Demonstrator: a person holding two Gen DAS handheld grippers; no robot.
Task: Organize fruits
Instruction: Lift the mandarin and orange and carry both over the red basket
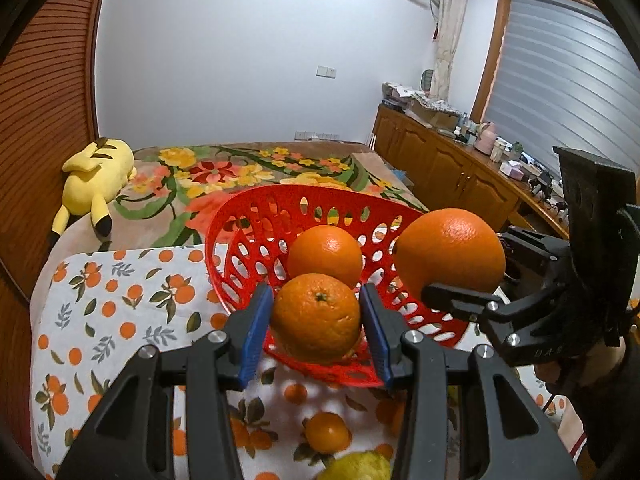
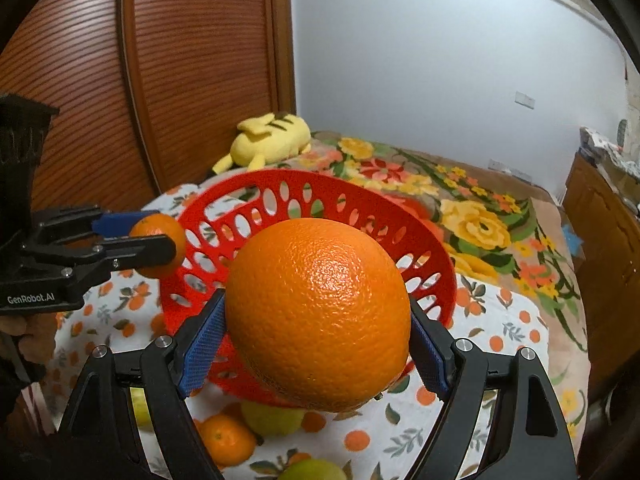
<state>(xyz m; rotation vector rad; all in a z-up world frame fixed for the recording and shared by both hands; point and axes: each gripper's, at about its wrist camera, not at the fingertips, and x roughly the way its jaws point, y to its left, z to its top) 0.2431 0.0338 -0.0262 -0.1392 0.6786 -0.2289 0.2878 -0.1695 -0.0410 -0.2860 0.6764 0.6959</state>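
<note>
Bedroom setting, floral bedspread [image 1: 224, 176] behind, and right below me a table under an orange-print cloth [image 1: 120, 304] with the red perforated basket [image 1: 256, 216] sitting on it. I've got fruit in both tools. My left gripper [image 1: 316, 318] is closed narrow on a small orange [image 1: 316, 316], blue pads pressed to its two sides, and it hangs over the near rim of the basket; its stem dimple faces up and a little toward the lens, so its axis runs roughly upright. My right gripper [image 2: 318, 338] stands much wider, clamped across a big orange [image 2: 320, 316] that fills that view, held above the basket's near right side. I can't see a stem or navel on it from here, so I won't call which way it points; it's near enough round, no real long axis. One orange [image 1: 326, 258] already lies inside the basket. Handling, as I judge it: the big one is heavy for its grip, with a firm, pebbled, glossy rind, so a hold across its widest girth looks right, and too hard a squeeze could bruise it. The small one looks lighter and softer-skinned, likely to dent. More fruit waits on the cloth in front: a loose small orange [image 2: 226, 442] and pale green fruit [image 2: 272, 418].
</note>
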